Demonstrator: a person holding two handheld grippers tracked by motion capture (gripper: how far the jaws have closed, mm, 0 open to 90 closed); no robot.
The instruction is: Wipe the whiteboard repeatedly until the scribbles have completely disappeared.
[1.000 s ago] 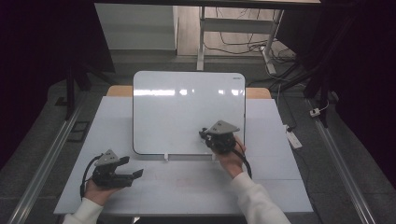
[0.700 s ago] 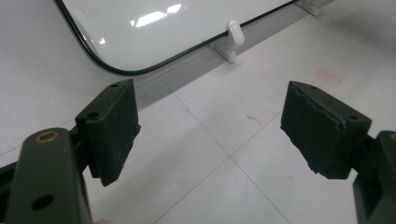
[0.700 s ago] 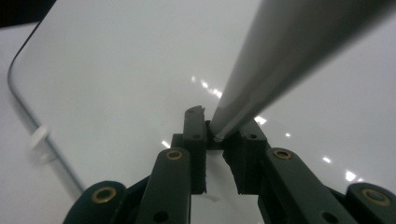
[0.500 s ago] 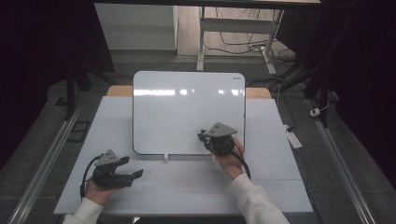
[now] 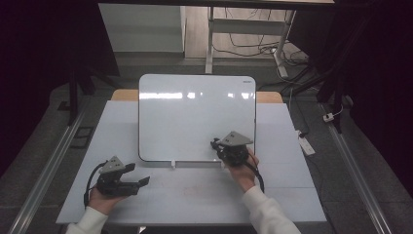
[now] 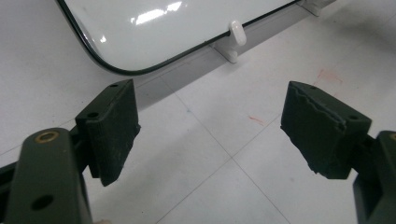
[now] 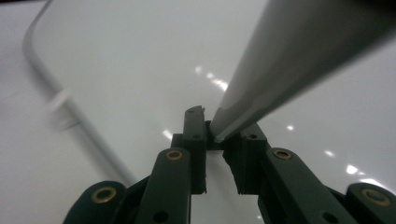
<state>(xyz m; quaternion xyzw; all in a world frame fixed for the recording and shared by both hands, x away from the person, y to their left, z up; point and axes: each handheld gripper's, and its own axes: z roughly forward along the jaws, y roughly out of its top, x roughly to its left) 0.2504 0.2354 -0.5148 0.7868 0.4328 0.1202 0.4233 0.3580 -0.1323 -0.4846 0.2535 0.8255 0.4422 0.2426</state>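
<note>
The right claw [image 5: 220, 147] is hovering over the near right corner of the whiteboard [image 5: 195, 114], and its jaws are clamping on a slim grey stick-like thing [image 7: 261, 88] that looks like a pen, though the right gripper view is too blurred to tell for sure. In that view the grey thing is slanting up and away from the jaws to the upper right, above the glossy white surface of the whiteboard. The whiteboard is lying across the middle of the table [image 5: 292, 195], reaching back to the far edge, with its near edge sitting in small white clips [image 6: 236, 33]. The left claw [image 5: 140, 176] is resting low near the table's near left corner, well apart from the whiteboard, and its jaws are standing wide apart with nothing between them. In the left gripper view, those jaws are pointing across bare table toward the whiteboard's rounded near corner.
</note>
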